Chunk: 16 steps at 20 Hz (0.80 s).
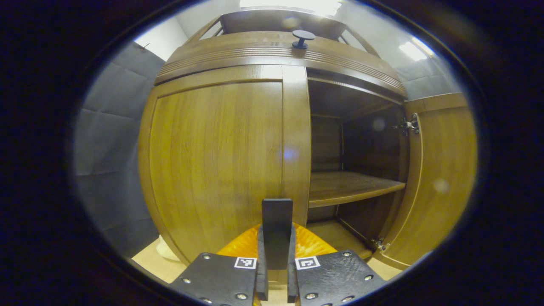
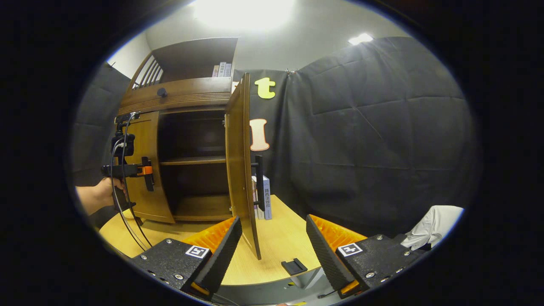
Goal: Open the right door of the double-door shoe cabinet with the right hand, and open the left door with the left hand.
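Left gripper point(image 1: 275, 250) clamped on left door handle point(image 1: 277, 221), left door point(image 1: 216, 161) closed. Right gripper point(image 2: 274, 246) spread wide, holding nothing, above table point(image 2: 280, 242). Beyond, right door point(image 2: 240, 170) swung open, edge-on; shoe cabinet point(image 2: 187, 102) shelves bare inside.

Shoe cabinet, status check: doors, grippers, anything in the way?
Right door swung open, left door closed. Left gripper shut on left door handle. Right gripper open, holding nothing. No obstruction seen.
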{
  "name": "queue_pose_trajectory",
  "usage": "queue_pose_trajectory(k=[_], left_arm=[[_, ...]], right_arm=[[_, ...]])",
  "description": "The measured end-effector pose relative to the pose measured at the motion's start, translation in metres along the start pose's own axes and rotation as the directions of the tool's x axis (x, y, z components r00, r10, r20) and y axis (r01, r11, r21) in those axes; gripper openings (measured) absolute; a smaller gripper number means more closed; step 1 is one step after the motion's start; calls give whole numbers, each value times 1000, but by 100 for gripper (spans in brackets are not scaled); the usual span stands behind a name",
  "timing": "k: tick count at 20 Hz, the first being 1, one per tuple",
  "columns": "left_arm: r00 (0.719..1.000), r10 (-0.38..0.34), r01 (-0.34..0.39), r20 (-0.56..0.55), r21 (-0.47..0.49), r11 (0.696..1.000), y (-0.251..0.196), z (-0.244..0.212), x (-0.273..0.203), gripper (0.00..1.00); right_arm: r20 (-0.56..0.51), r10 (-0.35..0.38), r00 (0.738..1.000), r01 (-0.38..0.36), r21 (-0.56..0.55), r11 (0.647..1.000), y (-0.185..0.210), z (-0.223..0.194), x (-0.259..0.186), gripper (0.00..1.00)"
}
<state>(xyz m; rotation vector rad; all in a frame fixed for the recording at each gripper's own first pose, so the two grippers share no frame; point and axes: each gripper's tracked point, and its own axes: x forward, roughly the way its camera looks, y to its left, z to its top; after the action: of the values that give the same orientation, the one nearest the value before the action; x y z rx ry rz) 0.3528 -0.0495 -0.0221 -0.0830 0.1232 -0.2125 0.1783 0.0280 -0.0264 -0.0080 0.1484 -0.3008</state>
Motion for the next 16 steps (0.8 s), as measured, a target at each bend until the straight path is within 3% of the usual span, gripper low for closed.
queue_pose_trajectory(k=[4, 5, 7, 8, 14, 15, 16], left_arm=[[1000, -13, 13, 4, -1, 1000, 0, 4, -6, 24], [1000, -17, 17, 1, -3, 1000, 0, 5, -8, 12], [1000, -24, 24, -3, -8, 1000, -2, 10, -10, 12], [1000, -25, 25, -5, -8, 1000, -3, 13, -11, 24], [1000, -14, 14, -2, -16, 1000, -2, 23, -16, 24], [1000, -13, 13, -3, -20, 1000, -2, 24, -17, 18], [1000, -9, 9, -3, -24, 1000, -2, 27, -17, 18]], right_arm=[[9, 31, 999, -31, 18, 999, 13, 5, 9, 94], [10, 42, 999, -43, 13, 999, 17, 5, 11, 94], [12, 63, 998, -63, 8, 998, 25, 6, 14, 92], [13, 73, 997, -73, 9, 997, 28, 5, 16, 94], [19, 132, 991, -132, 9, 991, 54, 6, 23, 94], [21, 139, 990, -139, 13, 990, 58, 7, 23, 94], [22, 148, 989, -148, 16, 989, 62, 7, 24, 94]])
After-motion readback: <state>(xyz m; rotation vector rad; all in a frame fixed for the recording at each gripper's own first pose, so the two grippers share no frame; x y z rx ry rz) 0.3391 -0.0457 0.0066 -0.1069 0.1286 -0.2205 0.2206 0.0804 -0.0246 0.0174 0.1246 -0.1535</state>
